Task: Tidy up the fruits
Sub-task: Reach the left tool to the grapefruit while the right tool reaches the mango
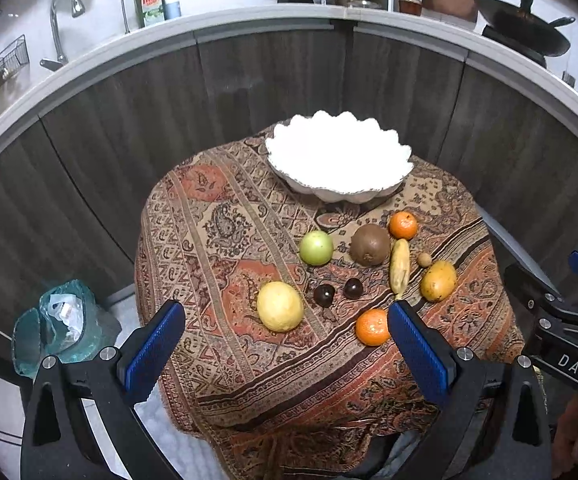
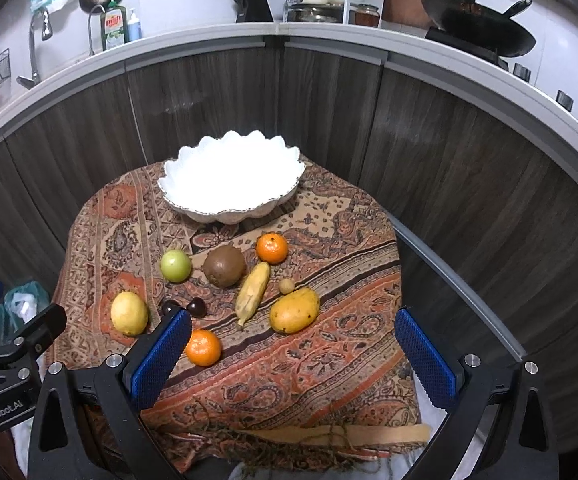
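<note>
A white scalloped bowl [image 1: 339, 160] [image 2: 231, 184] stands empty at the far side of a small table with a paisley cloth [image 1: 217, 216]. In front of it lie a green apple [image 1: 316, 247], a kiwi [image 1: 370, 245], two oranges [image 1: 403, 225] [image 1: 372, 327], a small banana [image 1: 400, 266], a mango [image 1: 438, 281], a lemon [image 1: 280, 306], two dark round fruits [image 1: 324, 294] and a small tan fruit [image 1: 424, 259]. My left gripper [image 1: 285, 312] is open and empty above the near edge, around the lemon's line. My right gripper [image 2: 293, 320] is open and empty, facing the mango [image 2: 294, 310].
Dark wood cabinet fronts [image 1: 273, 80] curve behind the table under a counter with a tap [image 1: 59, 20], a wok [image 1: 525, 36] and pots. A bin with a green bag [image 1: 61, 320] stands on the floor left of the table.
</note>
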The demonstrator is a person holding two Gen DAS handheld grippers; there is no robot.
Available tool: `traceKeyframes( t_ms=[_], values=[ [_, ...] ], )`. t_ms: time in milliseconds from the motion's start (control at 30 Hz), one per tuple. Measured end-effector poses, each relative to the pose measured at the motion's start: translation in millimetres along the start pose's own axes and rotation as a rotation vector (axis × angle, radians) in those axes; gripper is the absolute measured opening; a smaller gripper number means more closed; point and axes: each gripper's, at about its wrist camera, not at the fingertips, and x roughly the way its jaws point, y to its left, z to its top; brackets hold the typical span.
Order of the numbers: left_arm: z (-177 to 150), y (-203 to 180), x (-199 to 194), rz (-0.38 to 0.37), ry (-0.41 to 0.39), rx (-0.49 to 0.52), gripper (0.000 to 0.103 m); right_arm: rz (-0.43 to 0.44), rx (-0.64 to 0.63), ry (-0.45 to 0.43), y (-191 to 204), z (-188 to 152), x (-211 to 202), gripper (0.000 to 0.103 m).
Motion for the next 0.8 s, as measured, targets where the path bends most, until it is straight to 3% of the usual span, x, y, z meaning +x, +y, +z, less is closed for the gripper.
traceKeyframes(
  t_ms=[433,800],
  values=[
    [-1,-4,68,0.025,0.089,0.004,0.103,-0.019,0.013,0.085,5,-7,59,0.102],
    [-15,-4,118,0.036,0.165,0.009,0.100,-0.031,0.018,0.214,8,-29,116,0.102]
  ],
)
